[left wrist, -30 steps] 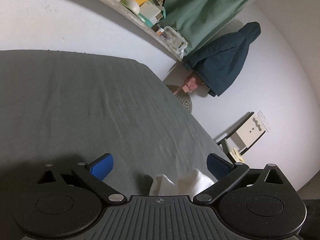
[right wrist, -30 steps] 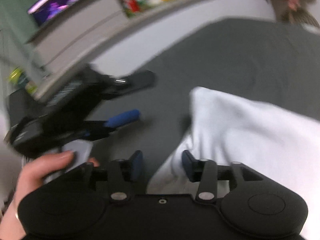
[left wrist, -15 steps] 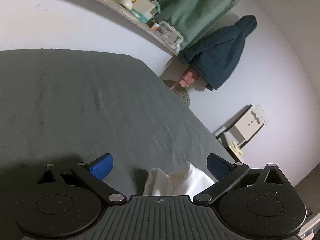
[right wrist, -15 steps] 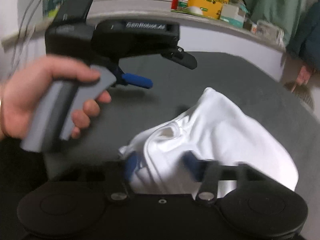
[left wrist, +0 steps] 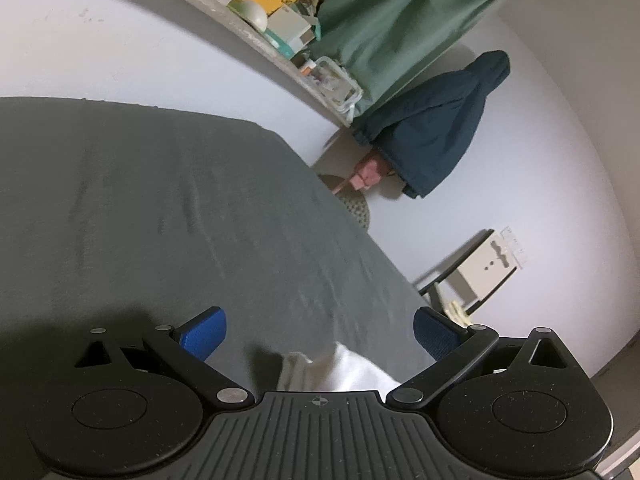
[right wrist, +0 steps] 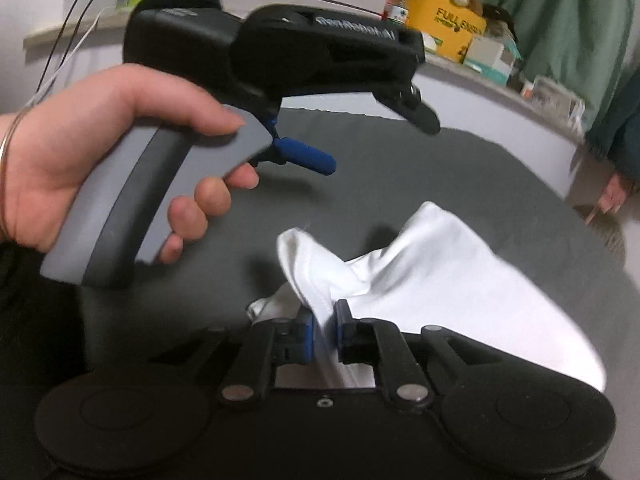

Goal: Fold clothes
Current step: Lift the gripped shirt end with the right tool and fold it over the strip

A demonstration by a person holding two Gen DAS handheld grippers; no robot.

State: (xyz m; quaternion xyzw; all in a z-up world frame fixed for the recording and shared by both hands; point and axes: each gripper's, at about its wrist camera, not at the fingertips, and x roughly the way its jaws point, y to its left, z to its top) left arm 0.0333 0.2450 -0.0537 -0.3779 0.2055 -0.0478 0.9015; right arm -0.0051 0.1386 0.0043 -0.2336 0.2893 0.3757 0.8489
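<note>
A white garment lies crumpled on the grey bed sheet. My right gripper has a raised fold of the garment's near edge between its blue pads. Its jaws are closing and the pads pinch the cloth. A hand holds my left gripper above the sheet, left of the garment. In the left wrist view the left gripper stands wide open with nothing between its fingers. A bit of the white garment shows just below it.
The grey sheet stretches far ahead, and its right edge drops off to the floor. A wall shelf holds a yellow box and small items. A green curtain, a dark blue jacket and a stool stand at the right.
The right gripper rolled level and came to the garment's near edge, and its jaws narrowed onto a fold of cloth. The left gripper stayed in place, still open.
</note>
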